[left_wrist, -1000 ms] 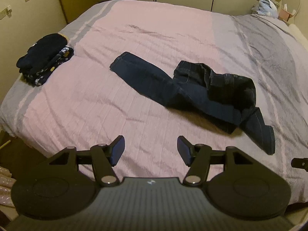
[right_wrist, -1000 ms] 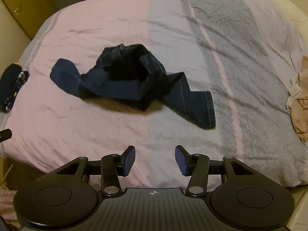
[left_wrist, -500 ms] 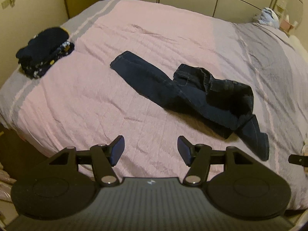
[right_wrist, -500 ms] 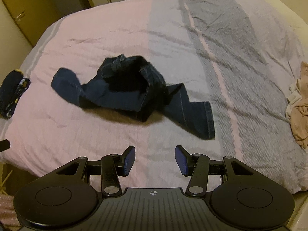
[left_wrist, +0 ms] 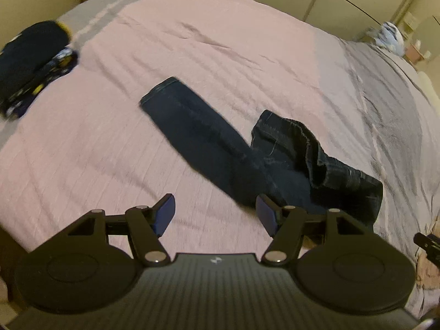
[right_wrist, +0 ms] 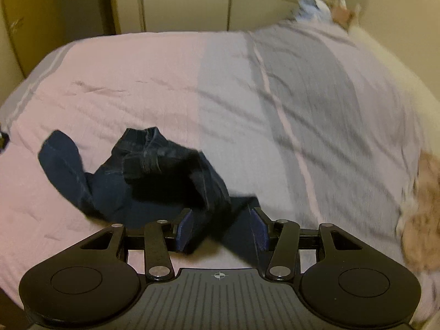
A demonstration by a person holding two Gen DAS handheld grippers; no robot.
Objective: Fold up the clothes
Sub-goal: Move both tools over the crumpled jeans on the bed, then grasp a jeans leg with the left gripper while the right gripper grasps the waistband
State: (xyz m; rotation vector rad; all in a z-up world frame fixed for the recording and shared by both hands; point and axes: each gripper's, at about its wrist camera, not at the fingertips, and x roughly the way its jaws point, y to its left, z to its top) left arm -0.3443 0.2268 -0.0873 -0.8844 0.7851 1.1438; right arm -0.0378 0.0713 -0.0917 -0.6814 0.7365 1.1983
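A pair of dark blue jeans (left_wrist: 209, 140) lies crumpled on the pink and grey bedspread (left_wrist: 110, 137). One leg stretches far left, the waist is bunched at the right. In the right wrist view the jeans (right_wrist: 154, 176) lie just ahead. My left gripper (left_wrist: 214, 214) is open and empty, its right finger over the near edge of the jeans. My right gripper (right_wrist: 221, 229) is open, with the near trouser leg lying between its fingers; whether it touches is unclear.
A stack of folded dark clothes (left_wrist: 30, 60) sits at the bed's far left corner. A beige garment (right_wrist: 423, 211) lies at the bed's right edge. Cupboards (right_wrist: 187, 8) stand behind the bed, with a blue-white bundle (right_wrist: 313, 7) at the far right.
Both grippers have moved forward and down toward the jeans, which now fill more of each view. The right gripper's fingers now straddle the near leg. Both stay open.
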